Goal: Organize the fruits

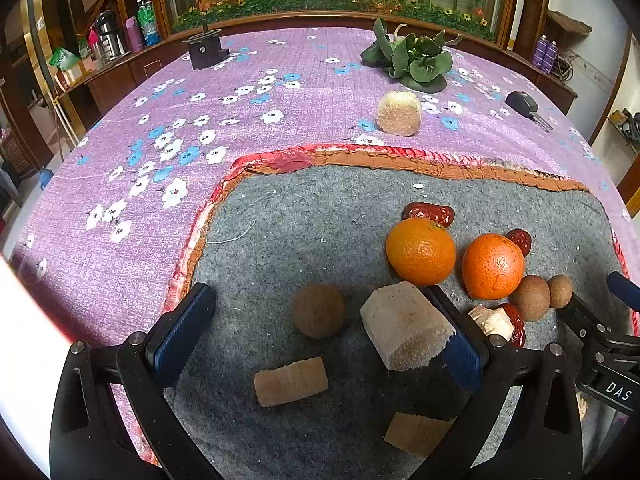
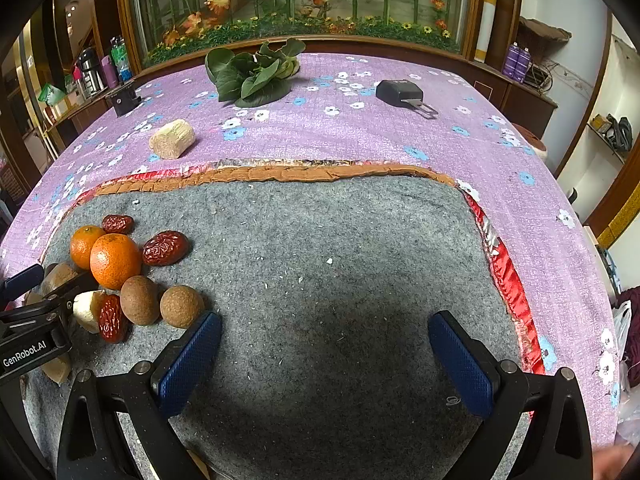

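- My left hand-held gripper (image 1: 320, 332) is gaping wide around a brown ball (image 1: 319, 310), lower centre.
- My right hand-held gripper (image 2: 324, 344) is hanging wide over grey felt mat (image 2: 340, 240).
- Two oranges (image 1: 420, 251) are sitting right.

Both wrist views low, forward, sharing oranges (image 1: 420, 250).

Two oranges (image 1: 420, 251) (image 1: 493, 266) side by side on grey felt mat (image 1: 300, 220), wrinkled red dates (image 1: 429, 213) (image 1: 519, 240) behind them, two brown round fruits (image 1: 531, 297) (image 1: 560, 290) touching beside the right orange, another brown ball (image 1: 319, 311) apart, pale cut chunks (image 1: 404, 326) nearby
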`<action>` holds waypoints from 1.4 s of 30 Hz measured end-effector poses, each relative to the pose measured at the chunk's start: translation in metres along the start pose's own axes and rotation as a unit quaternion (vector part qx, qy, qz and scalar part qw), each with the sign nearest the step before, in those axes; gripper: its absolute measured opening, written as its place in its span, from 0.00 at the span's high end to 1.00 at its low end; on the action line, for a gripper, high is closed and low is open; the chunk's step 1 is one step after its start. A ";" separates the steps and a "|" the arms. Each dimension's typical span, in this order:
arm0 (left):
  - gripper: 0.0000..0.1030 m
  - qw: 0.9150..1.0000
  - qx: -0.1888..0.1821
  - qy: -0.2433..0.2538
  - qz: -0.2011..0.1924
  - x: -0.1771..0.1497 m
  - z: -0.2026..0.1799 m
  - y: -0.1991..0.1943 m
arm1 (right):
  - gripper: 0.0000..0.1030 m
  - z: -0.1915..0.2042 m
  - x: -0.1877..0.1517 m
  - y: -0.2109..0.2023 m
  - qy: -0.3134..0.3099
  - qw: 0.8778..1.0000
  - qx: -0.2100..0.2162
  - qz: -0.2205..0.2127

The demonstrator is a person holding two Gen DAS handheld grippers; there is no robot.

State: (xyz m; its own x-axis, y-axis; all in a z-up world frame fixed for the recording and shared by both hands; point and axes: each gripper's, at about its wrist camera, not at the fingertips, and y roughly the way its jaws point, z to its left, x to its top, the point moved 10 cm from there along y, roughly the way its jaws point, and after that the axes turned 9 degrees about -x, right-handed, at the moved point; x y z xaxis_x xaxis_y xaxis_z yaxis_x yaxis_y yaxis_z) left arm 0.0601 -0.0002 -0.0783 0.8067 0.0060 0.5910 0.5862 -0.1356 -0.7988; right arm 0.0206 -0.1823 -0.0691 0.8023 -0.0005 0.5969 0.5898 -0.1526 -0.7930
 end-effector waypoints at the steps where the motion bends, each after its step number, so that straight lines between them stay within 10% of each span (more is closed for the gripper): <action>1: 0.00 1.000 0.000 0.000 0.000 0.000 0.000 0.000 | 0.00 0.000 0.000 0.000 0.000 1.000 0.000 0.000; 34: 0.00 1.000 -0.014 0.011 0.026 -0.005 -0.009 -0.002 | 0.00 0.003 -0.003 -0.004 -0.030 0.999 0.032 0.006; 42: 0.08 0.997 -0.036 0.030 -0.063 0.006 0.033 -0.113 | 0.09 0.020 0.041 -0.071 -0.035 0.987 0.134 -0.075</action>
State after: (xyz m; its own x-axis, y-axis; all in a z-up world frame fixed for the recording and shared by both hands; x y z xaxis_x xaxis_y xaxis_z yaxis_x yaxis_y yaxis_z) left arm 0.0010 0.0476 0.0117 0.7196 -0.0306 0.6937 0.6743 -0.2077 -0.7086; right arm 0.0139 -0.1515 0.0093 0.7022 0.0729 0.7082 0.6985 0.1223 -0.7051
